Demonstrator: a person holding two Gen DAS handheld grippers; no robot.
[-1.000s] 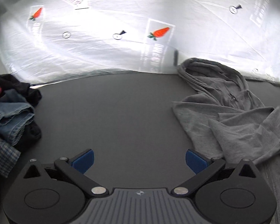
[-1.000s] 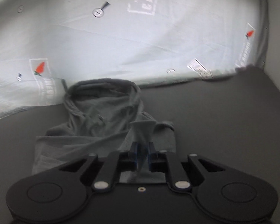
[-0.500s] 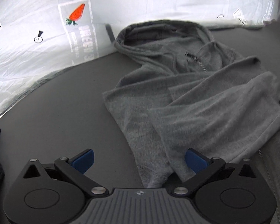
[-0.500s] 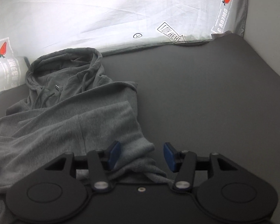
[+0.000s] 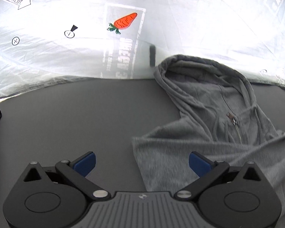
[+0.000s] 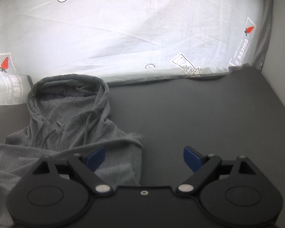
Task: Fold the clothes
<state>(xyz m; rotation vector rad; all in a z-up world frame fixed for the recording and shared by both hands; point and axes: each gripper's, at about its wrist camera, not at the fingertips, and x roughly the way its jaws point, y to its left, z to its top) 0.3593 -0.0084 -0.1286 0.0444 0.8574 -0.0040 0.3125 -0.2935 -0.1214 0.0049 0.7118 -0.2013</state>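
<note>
Lying on the dark table, the grey hoodie had its hood against the printed white sheet at the back, sleeves folded across its front. The left gripper was spread wide over the hoodie's left edge, holding nothing. The right gripper was spread too, empty, over the hoodie's right edge.

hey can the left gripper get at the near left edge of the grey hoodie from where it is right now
Probably yes. The left hand-held gripper is open, and the grey hoodie has its left edge lying flat on the dark table between the fingers, with nothing in front of it.
</note>
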